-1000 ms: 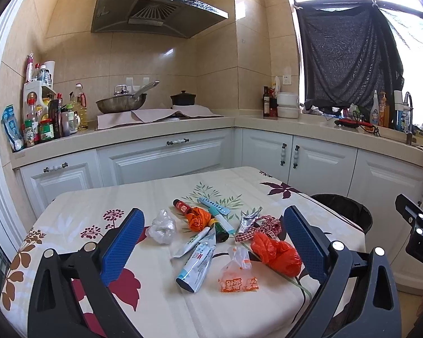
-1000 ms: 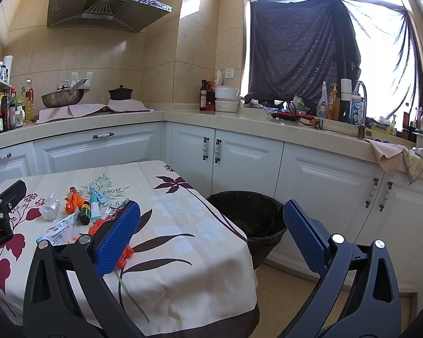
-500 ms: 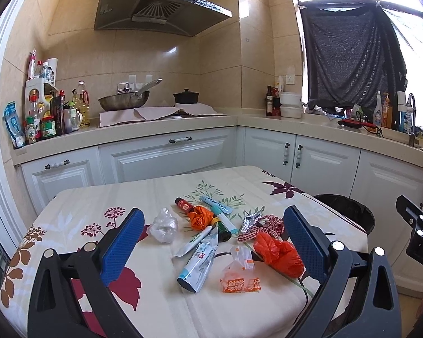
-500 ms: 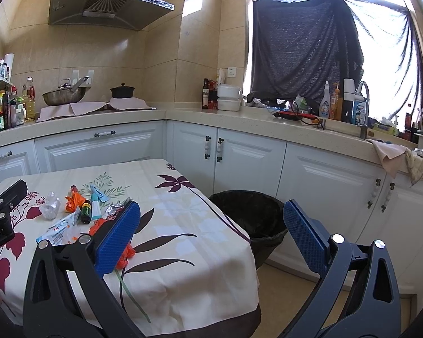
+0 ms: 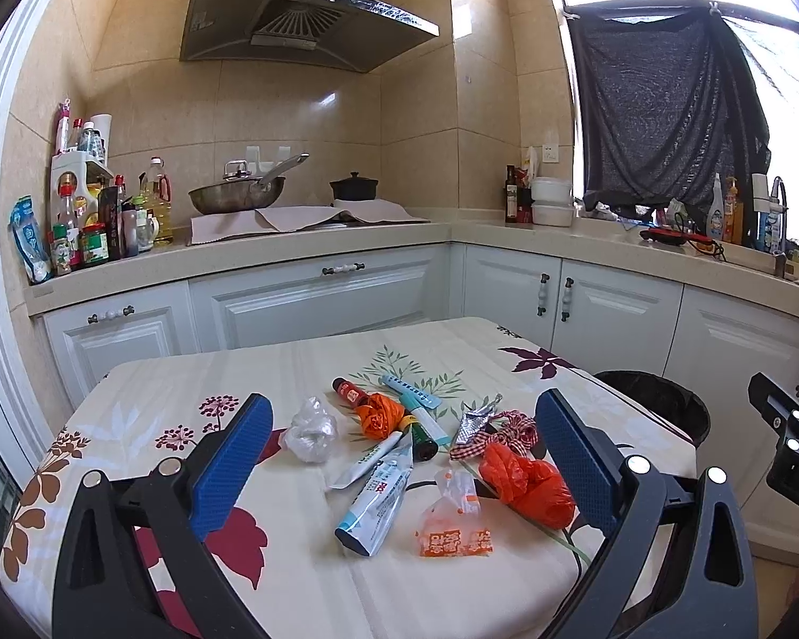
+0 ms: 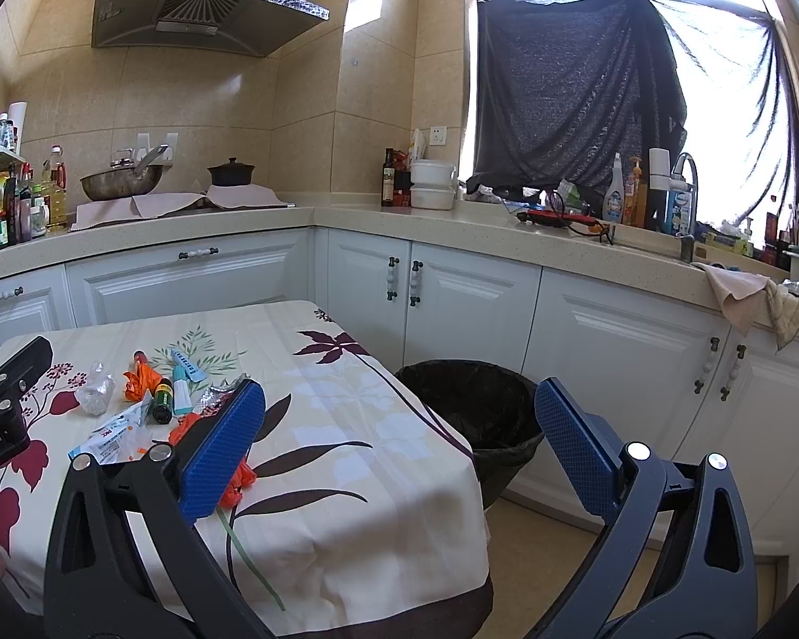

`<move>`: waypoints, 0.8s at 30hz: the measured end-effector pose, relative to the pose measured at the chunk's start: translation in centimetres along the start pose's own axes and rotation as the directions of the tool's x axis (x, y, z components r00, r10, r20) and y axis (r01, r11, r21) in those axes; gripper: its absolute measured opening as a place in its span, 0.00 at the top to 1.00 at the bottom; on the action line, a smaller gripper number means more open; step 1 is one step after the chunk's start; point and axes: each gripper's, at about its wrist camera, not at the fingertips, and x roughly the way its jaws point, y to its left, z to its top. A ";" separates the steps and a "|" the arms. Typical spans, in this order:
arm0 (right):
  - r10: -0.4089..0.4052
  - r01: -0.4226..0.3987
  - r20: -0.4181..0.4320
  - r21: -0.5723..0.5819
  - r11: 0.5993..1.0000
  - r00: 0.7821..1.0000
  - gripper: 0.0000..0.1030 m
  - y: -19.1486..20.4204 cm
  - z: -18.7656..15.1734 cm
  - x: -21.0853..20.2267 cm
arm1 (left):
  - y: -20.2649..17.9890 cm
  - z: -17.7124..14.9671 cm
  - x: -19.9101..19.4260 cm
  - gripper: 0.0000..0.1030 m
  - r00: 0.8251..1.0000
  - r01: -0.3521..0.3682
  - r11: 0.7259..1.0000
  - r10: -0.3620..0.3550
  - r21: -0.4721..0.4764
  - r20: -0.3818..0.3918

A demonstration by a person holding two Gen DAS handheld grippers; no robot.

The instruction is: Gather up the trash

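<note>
Trash lies in a cluster on the flowered tablecloth (image 5: 293, 367): a crumpled clear bag (image 5: 310, 428), an orange wrapper (image 5: 379, 415), a dark small bottle (image 5: 420, 432), a blue-white tube (image 5: 375, 498), a clear packet with orange print (image 5: 453, 522), a red bag (image 5: 527, 484), a checked ribbon (image 5: 511, 428) and foil (image 5: 471, 420). My left gripper (image 5: 399, 458) is open and empty, held above the table's near edge facing the cluster. My right gripper (image 6: 399, 442) is open and empty, right of the table, facing the black-lined bin (image 6: 469, 399). The bin also shows in the left wrist view (image 5: 650, 399).
White cabinets (image 6: 469, 309) and a counter run along the back and right walls. A wok (image 5: 237, 194), a pot (image 5: 352, 187) and bottles (image 5: 96, 229) stand on the counter. A sink with a tap (image 6: 684, 181) lies under the curtained window. Floor shows beside the bin.
Both views have shifted slightly; the grippers drifted a little. Both stay open and empty. The trash has not moved.
</note>
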 end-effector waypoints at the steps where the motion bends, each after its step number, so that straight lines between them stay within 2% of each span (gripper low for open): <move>1: -0.001 0.001 -0.001 -0.002 1.000 1.000 0.04 0.0 0.0 -0.1 | 0.0 0.0 -0.1 0.06 1.000 0.001 1.000 -0.001 0.001 0.004; 10: -0.001 0.001 -0.001 0.000 1.000 1.000 0.04 0.1 0.0 0.0 | -0.1 0.1 0.0 0.06 1.000 -0.010 1.000 0.010 0.006 0.009; 20: 0.000 0.000 -0.006 -0.005 1.000 1.000 0.04 0.1 -0.2 0.0 | -0.6 0.0 -0.1 0.06 0.999 0.050 0.999 -0.050 0.020 -0.001; 24: -0.001 0.001 -0.007 -0.003 1.000 1.000 0.04 0.2 -0.2 0.1 | -0.8 0.0 -0.2 0.06 0.999 0.047 0.998 -0.048 0.028 0.005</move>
